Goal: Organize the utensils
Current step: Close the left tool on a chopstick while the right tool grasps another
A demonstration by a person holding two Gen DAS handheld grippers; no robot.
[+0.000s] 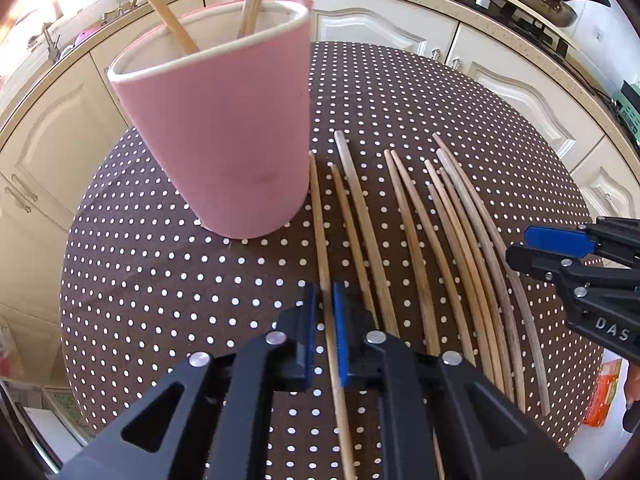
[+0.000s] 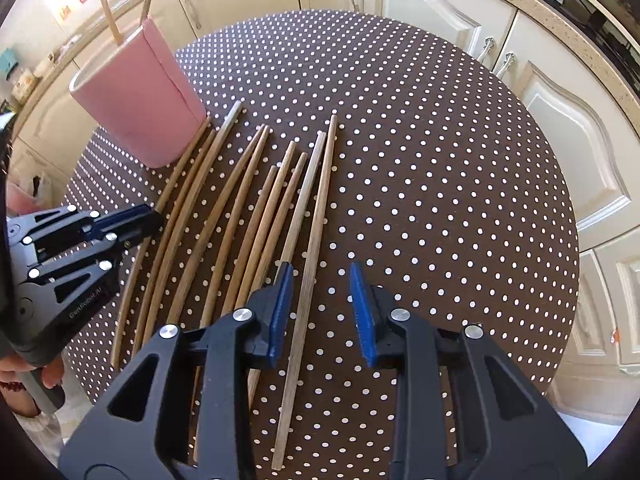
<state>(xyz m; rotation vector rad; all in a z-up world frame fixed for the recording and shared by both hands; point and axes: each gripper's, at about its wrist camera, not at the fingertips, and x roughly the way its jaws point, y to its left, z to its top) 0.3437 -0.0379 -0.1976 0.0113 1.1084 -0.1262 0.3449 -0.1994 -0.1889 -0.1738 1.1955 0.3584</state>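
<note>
Kitchen with cream cabinets (image 1: 380, 28); round table (image 1: 160, 280) under a dotted brown cloth. Chopsticks (image 2: 240, 208) lie in a row beside a pink cup (image 1: 224, 132) (two more stand inside). Left gripper (image 1: 325, 312): jaws closed on the leftmost stick (image 1: 320, 216). Right gripper (image 2: 320, 312): jaws partly open, straddling the rightmost stick (image 2: 316, 216) without touching it.

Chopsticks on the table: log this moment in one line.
left gripper: shut on leftmost chopstick | right gripper: open over rightmost chopstick | pink holder: two inside
</note>
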